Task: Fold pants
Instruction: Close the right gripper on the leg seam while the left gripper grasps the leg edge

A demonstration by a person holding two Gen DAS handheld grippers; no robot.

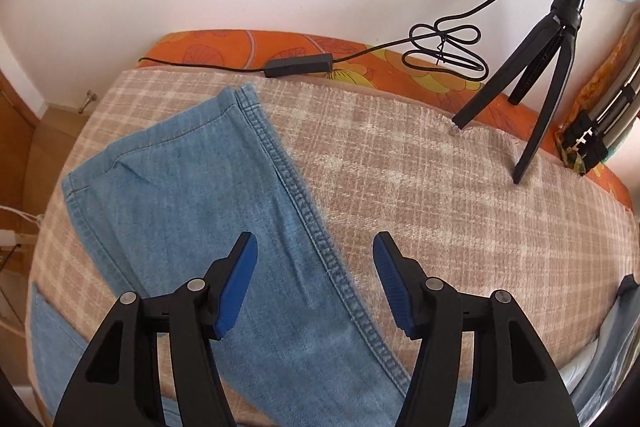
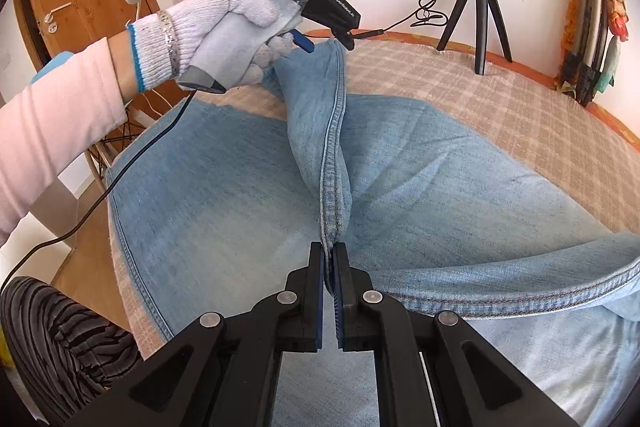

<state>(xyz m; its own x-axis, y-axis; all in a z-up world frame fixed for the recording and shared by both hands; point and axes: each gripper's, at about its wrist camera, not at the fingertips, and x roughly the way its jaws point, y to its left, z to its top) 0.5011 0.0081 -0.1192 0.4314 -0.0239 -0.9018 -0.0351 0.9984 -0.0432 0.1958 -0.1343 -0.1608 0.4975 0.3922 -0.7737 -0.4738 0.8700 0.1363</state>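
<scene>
- One pair of light-blue denim pants (image 2: 248, 183) lies spread on a plaid blanket (image 1: 440, 187) covering an orange floral mattress (image 1: 224, 47); a ridge of fabric along the seam (image 2: 334, 155) is lifted off the flat cloth.
- Right gripper (image 2: 328, 267): jaws clenched on the near end of that seam ridge.
- Left gripper (image 1: 316, 283): in its own view the jaws stand released, straddling a leg edge with nothing between them; the right wrist view shows it at the ridge's far end, held in a gloved hand (image 2: 224, 27), contact unclear.
- Step in hand, as judged: gathering one leg along its seam to fold it over the other.
- Next move calls for a far-end grip, then a level carry across.
- Beyond: a tripod (image 1: 536, 75) with cable (image 1: 444, 47) on the far edge.
</scene>
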